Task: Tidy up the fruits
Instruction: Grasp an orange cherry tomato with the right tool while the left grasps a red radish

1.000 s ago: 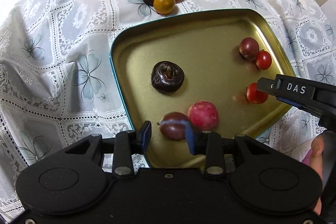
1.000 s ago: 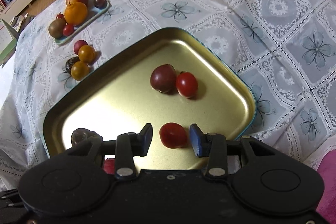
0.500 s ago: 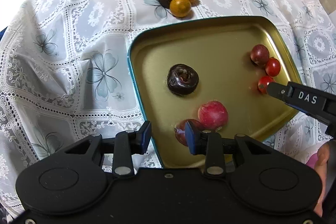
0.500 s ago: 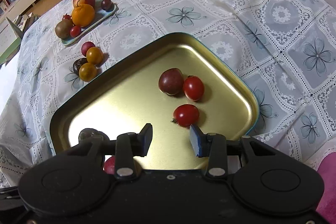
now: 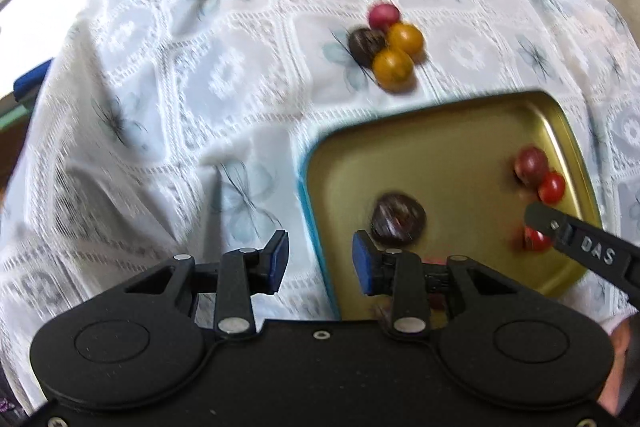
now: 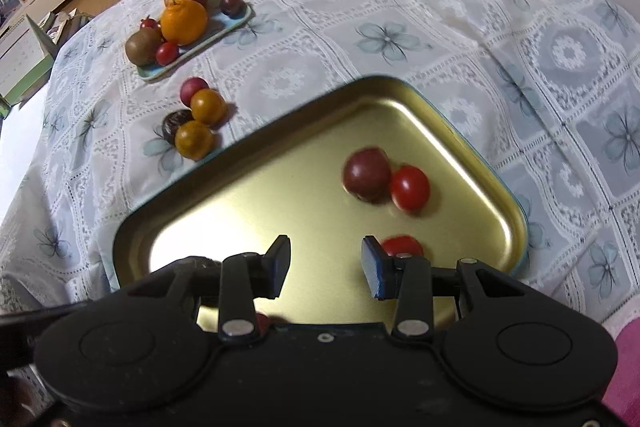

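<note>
Sorting partly done: both grippers empty.
Left gripper (image 5: 320, 259) and right gripper (image 6: 325, 265) are spread; several fruits lie in the gold tray (image 6: 248, 195), a cluster of four (image 6: 194, 123) waits on the cloth.

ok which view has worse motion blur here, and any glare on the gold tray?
Left wrist view: worse, with the lace tablecloth streaked and the loose fruit cluster smeared, while the left gripper stays sharp. Right wrist view: milder, cloth pattern crisp, only the plum and tomatoes on the gold tray soft-edged; a broad bright reflection washes the tray's near-left floor. Both views bend strongly at the edges.
</note>
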